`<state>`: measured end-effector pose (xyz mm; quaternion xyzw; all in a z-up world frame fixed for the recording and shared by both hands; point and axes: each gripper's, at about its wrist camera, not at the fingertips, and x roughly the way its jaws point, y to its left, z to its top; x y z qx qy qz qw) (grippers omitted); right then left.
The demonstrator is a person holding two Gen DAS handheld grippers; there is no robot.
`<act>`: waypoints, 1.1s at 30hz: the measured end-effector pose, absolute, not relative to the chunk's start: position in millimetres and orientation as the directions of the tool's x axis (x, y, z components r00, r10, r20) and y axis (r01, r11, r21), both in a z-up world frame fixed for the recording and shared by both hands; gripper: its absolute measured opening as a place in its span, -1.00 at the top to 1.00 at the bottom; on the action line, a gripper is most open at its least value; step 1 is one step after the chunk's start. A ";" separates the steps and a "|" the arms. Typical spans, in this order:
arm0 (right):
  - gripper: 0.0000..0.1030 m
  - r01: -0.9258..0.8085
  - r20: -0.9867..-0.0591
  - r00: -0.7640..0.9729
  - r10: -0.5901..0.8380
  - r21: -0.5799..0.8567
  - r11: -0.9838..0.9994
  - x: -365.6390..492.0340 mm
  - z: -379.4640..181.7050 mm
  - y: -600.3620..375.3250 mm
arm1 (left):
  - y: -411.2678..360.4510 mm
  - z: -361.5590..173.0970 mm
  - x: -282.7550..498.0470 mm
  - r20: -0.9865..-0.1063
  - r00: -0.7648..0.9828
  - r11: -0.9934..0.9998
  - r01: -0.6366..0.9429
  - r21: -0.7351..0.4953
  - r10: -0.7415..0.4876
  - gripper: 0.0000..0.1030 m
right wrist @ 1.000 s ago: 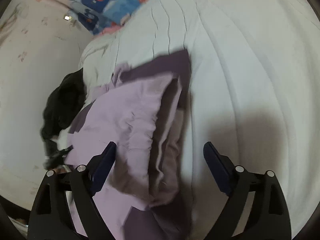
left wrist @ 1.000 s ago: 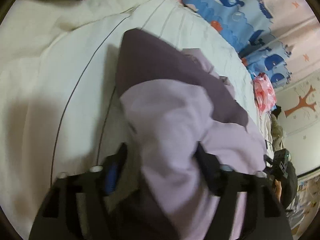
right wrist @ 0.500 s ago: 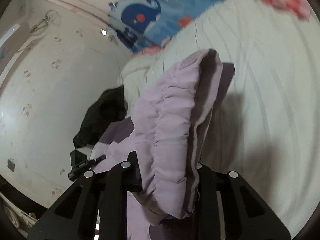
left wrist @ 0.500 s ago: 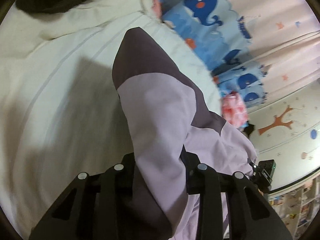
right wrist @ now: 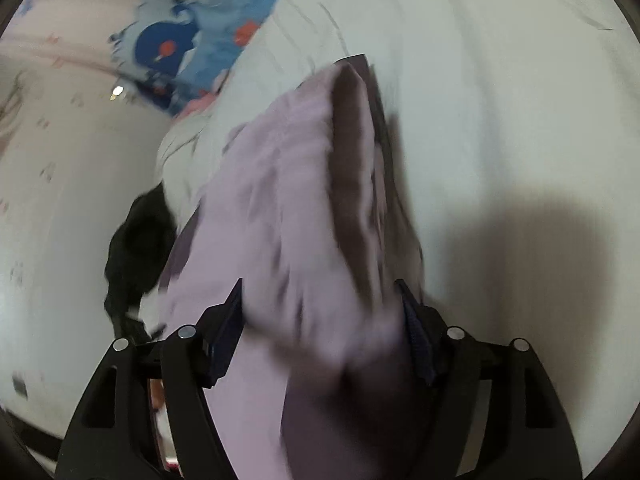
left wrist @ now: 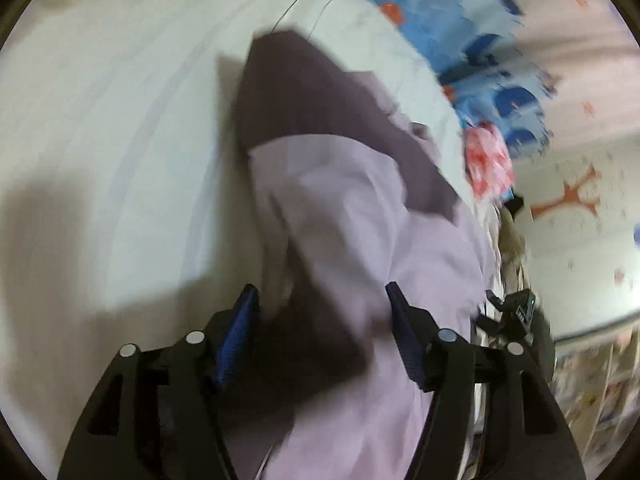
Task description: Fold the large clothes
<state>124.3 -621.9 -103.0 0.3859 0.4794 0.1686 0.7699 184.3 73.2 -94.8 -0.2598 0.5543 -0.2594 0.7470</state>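
Observation:
A large lilac garment (left wrist: 360, 220) with dark purple panels (left wrist: 312, 96) lies bunched on the white bed sheet (left wrist: 100, 140). My left gripper (left wrist: 322, 312) straddles its near end. The jaws are opening, with cloth between them and a gap showing at the left pad (left wrist: 240, 320). In the right wrist view the same garment (right wrist: 288, 200) runs away from me as a gathered ridge with a dark purple fold along its right side. My right gripper (right wrist: 322, 312) is also opening, and the cloth still fills the space between its pads. Both views are blurred by motion.
A blue whale-print blanket (left wrist: 460, 20) (right wrist: 192, 36) lies at the head of the bed, with a pink-red cloth (left wrist: 488, 160) beside it. A black garment (right wrist: 136, 248) sits at the bed's left edge. Beyond the bed are a wall with a tree sticker (left wrist: 568, 200) and shelves (left wrist: 592, 380).
Half a second ago both grippers were shut on the garment and holding it up. Now both have spread their jaws, and the cloth has dropped lower onto the sheet.

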 end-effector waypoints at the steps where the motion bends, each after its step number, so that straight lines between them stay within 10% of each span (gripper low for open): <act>1: -0.45 0.087 -0.609 0.486 0.627 0.748 0.658 102.9 -93.4 -623.6 | 85.8 -84.7 169.0 -0.713 0.252 0.752 0.117 -0.649 -0.654 -0.43; 18: -0.58 0.051 -0.568 0.253 0.784 0.817 0.575 -198.6 -81.1 -565.4 | 143.7 -115.5 -76.7 -0.757 0.146 0.770 0.153 -0.619 -0.637 -0.51; 19: -0.25 0.034 -0.581 0.262 0.771 0.804 0.594 -200.4 -76.7 -561.2 | 136.9 -113.9 -78.3 -0.768 0.151 0.782 0.164 -0.602 -0.623 -0.15; 20: 0.56 0.029 -0.579 0.276 0.767 0.803 0.595 -197.8 -72.7 -560.3 | 133.0 -108.7 -76.9 -0.754 0.152 0.769 0.146 -0.622 -0.639 0.10; 21: 0.65 0.036 -0.543 0.327 0.773 0.825 0.564 -198.5 -66.2 -565.5 | 132.6 -103.7 -74.7 -0.734 0.160 0.751 0.129 -0.648 -0.661 0.38; 33: 0.75 -0.181 -0.357 0.584 0.729 0.818 0.546 -266.8 96.2 -610.8 | 138.1 44.3 -150.0 -0.509 0.314 0.594 0.325 -0.736 -0.802 0.64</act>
